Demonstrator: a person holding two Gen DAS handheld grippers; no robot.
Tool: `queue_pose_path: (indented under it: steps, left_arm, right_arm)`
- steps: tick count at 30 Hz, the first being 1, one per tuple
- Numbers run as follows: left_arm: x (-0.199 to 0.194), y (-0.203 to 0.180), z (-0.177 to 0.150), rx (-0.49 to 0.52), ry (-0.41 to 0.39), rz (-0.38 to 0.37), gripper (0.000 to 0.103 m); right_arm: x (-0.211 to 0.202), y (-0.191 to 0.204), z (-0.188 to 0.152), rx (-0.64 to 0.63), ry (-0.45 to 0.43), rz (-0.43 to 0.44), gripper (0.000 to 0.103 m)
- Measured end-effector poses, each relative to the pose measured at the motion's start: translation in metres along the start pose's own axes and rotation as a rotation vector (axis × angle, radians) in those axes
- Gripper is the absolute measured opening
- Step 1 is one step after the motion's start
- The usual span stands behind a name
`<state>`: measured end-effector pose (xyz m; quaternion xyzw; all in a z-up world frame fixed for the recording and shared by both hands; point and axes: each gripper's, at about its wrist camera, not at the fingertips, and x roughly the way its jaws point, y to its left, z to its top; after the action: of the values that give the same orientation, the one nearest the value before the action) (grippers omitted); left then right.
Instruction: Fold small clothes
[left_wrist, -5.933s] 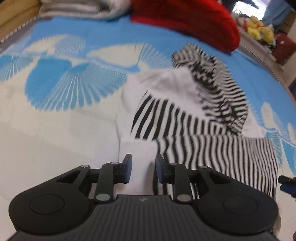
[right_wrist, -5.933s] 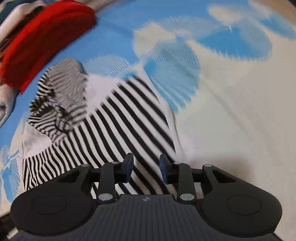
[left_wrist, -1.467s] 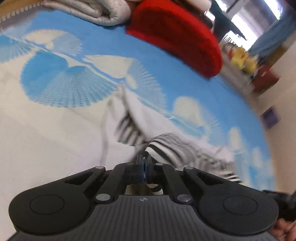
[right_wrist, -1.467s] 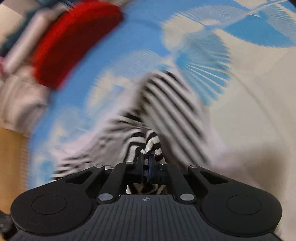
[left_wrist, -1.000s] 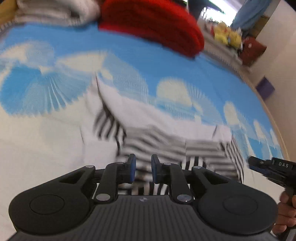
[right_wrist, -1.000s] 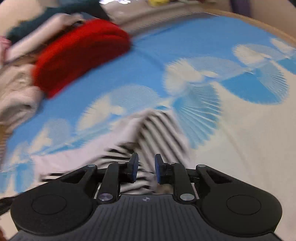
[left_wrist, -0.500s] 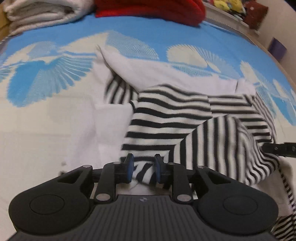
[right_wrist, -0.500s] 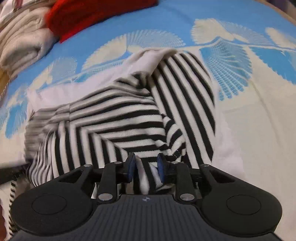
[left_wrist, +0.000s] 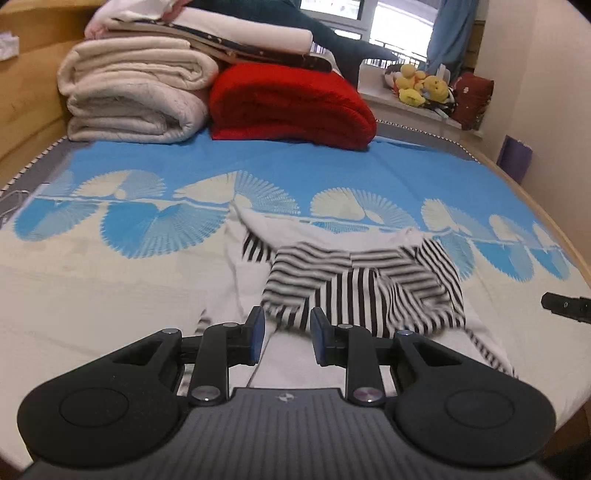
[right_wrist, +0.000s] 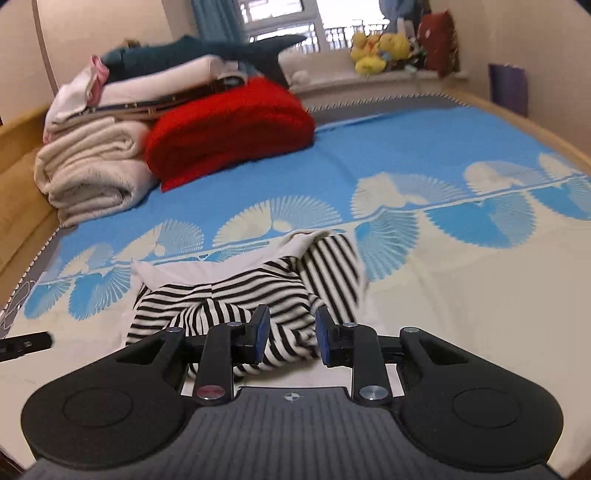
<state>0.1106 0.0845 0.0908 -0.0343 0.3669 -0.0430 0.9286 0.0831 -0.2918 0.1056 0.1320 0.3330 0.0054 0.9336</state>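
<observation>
A small black-and-white striped garment (left_wrist: 362, 284) lies folded over on itself on the blue-and-cream bedspread (left_wrist: 110, 280). It also shows in the right wrist view (right_wrist: 258, 295). My left gripper (left_wrist: 284, 334) is open and empty, just in front of the garment's near edge. My right gripper (right_wrist: 291, 334) is open and empty, with the garment's near edge lying between and below its fingers. The tip of the right gripper shows at the right edge of the left wrist view (left_wrist: 565, 302).
A folded red blanket (left_wrist: 291, 107) and a stack of cream blankets (left_wrist: 136, 96) sit at the far end of the bed. Plush toys (left_wrist: 421, 88) line the window sill. The wooden bed edge (left_wrist: 554, 229) runs along the right.
Both grippers have let go of the striped garment, opened, and pulled back and up. The garment now lies folded on the bed.
</observation>
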Motion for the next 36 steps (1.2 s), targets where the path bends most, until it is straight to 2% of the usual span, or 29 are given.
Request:
queue_pose_path:
  steps: [2, 5, 8, 9, 11, 13, 14, 15, 17, 18, 21, 22, 27, 32, 34, 36]
  left_arm:
    - [-0.014, 0.002, -0.019, 0.0, -0.007, 0.024, 0.029]
    - [-0.015, 0.006, -0.052, -0.02, 0.011, 0.031, 0.029]
    - [0.006, 0.013, -0.081, -0.008, 0.103, 0.064, 0.029]
    - [0.014, 0.017, -0.086, -0.018, 0.143, 0.074, 0.029]
    - [0.019, 0.022, -0.089, -0.017, 0.152, 0.083, 0.029]
    - [0.023, 0.03, -0.089, -0.036, 0.156, 0.095, 0.03]
    - [0.025, 0.035, -0.089, -0.068, 0.168, 0.089, 0.036]
    - [0.029, 0.04, -0.091, -0.105, 0.186, 0.081, 0.044]
    - [0.036, 0.049, -0.094, -0.168, 0.226, 0.074, 0.053]
    - [0.04, 0.051, -0.095, -0.179, 0.241, 0.079, 0.057]
    - [0.051, 0.052, -0.101, -0.17, 0.278, 0.114, 0.07]
    - [0.055, 0.053, -0.103, -0.167, 0.298, 0.125, 0.071]
    - [0.078, 0.063, -0.124, -0.203, 0.444, 0.159, 0.071]
    - [0.08, 0.058, -0.125, -0.141, 0.43, 0.158, 0.067]
    - [0.08, 0.054, -0.124, -0.119, 0.422, 0.153, 0.057]
    - [0.079, 0.051, -0.123, -0.112, 0.413, 0.135, 0.037]
  right_arm:
    - [-0.017, -0.008, -0.014, 0.013, -0.006, -0.009, 0.034]
    - [-0.027, -0.023, -0.044, 0.033, 0.002, -0.045, 0.034]
    - [-0.025, -0.039, -0.076, 0.039, 0.02, -0.095, 0.034]
    - [-0.025, -0.043, -0.087, 0.031, 0.032, -0.122, 0.034]
    - [-0.017, -0.054, -0.103, 0.062, 0.102, -0.193, 0.034]
    - [-0.009, -0.063, -0.108, 0.126, 0.14, -0.176, 0.035]
    - [-0.006, -0.065, -0.109, 0.135, 0.153, -0.173, 0.035]
    - [-0.003, -0.067, -0.11, 0.132, 0.163, -0.183, 0.039]
    - [0.004, -0.07, -0.112, 0.126, 0.187, -0.218, 0.049]
    - [0.008, -0.072, -0.114, 0.137, 0.208, -0.229, 0.053]
    - [0.019, -0.08, -0.122, 0.186, 0.269, -0.253, 0.054]
    - [0.021, -0.082, -0.124, 0.195, 0.285, -0.258, 0.055]
    - [0.032, -0.089, -0.136, 0.237, 0.358, -0.289, 0.056]
    - [0.035, -0.085, -0.139, 0.215, 0.367, -0.301, 0.058]
    - [0.035, -0.083, -0.138, 0.201, 0.368, -0.305, 0.057]
    - [0.035, -0.083, -0.138, 0.203, 0.37, -0.3, 0.055]
